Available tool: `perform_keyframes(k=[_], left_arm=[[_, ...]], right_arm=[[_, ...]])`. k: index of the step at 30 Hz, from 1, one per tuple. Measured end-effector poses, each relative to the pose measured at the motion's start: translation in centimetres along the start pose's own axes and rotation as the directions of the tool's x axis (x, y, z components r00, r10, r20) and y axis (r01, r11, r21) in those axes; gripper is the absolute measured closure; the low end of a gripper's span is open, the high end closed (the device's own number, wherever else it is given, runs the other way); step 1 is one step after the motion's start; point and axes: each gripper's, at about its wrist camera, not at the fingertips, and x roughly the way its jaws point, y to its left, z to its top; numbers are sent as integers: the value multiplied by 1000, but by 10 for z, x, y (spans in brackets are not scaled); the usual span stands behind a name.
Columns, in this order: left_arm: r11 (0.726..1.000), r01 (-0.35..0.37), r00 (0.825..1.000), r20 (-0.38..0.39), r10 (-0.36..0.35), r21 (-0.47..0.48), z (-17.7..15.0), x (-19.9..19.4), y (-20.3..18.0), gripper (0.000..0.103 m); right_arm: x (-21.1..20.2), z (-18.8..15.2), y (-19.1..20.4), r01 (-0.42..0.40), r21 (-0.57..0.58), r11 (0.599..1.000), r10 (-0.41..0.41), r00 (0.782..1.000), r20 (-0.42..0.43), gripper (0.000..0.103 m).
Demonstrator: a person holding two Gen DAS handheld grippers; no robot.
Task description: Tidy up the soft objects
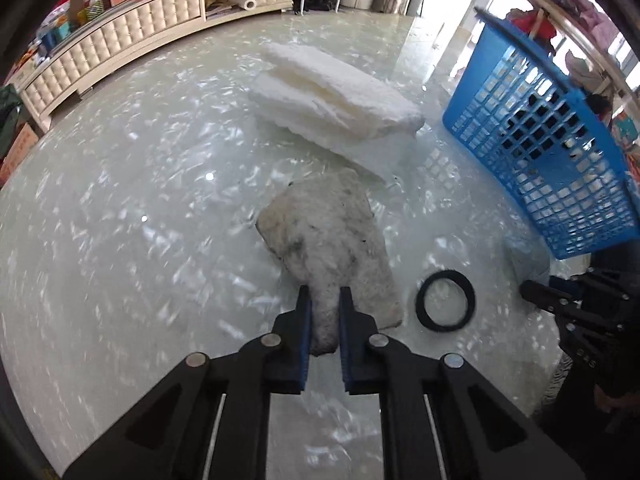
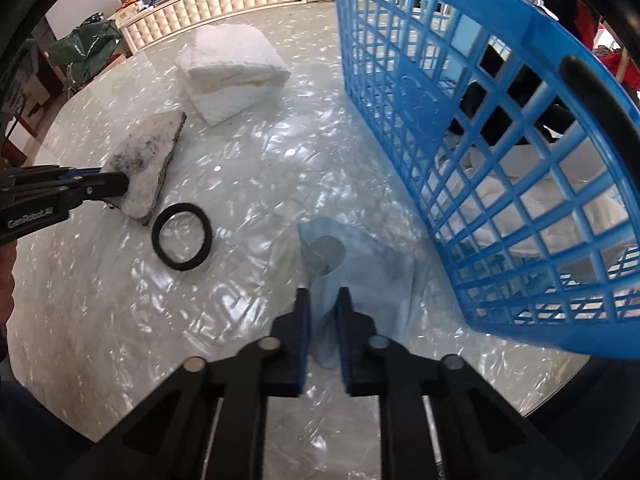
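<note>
My left gripper point(image 1: 324, 300) is shut on the near edge of a dirty grey-white fluffy pad point(image 1: 328, 240), which lies on the glossy table; both show in the right wrist view, the gripper point(image 2: 120, 186) at the left and the pad point(image 2: 150, 164) beside it. My right gripper point(image 2: 323, 304) is shut on a pale blue cloth point(image 2: 360, 264) lying beside the blue plastic basket point(image 2: 500, 184). The basket point(image 1: 540, 140) holds white and black soft items. A folded white towel point(image 1: 332, 96) lies further back, also in the right wrist view point(image 2: 232, 68). A black ring point(image 1: 445, 301) lies between the grippers, also in the right wrist view point(image 2: 182, 236).
The table point(image 1: 120, 220) is pale, pearly and reflective, with its round edge near the right gripper. A cream tufted cabinet point(image 1: 120, 36) with clutter stands behind it. A green bag point(image 2: 86, 46) sits at the far left.
</note>
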Motion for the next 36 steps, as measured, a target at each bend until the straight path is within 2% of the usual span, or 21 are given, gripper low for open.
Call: perform_keyframes(k=[6,10,20,26,36], left_arm=[[1000,0,999,39,1,-28,-28,-41,-6,93],[997,41,997,65,-37,-63,-49,-64,-18,93],[993,-37,992,119,51,-111,-83,-97,-57,93],[991,-72,983,159,90,-117,-84,-112,-87,93],[993,-97,966,235,111,-70,-57,-142,-118,93]], right_arm=[[-4,-9,7,-62,-8,998,62,998,-10,97],[-16,-15,9,-100,-21,995,100,995,3,97],[-66,-27,16,-136,-112,984,146,986,80,97],[-94,-35,15,-154,-163,975,174,978,114,97],[-123,-22,3,-174,-213,962,211,963,169,97]])
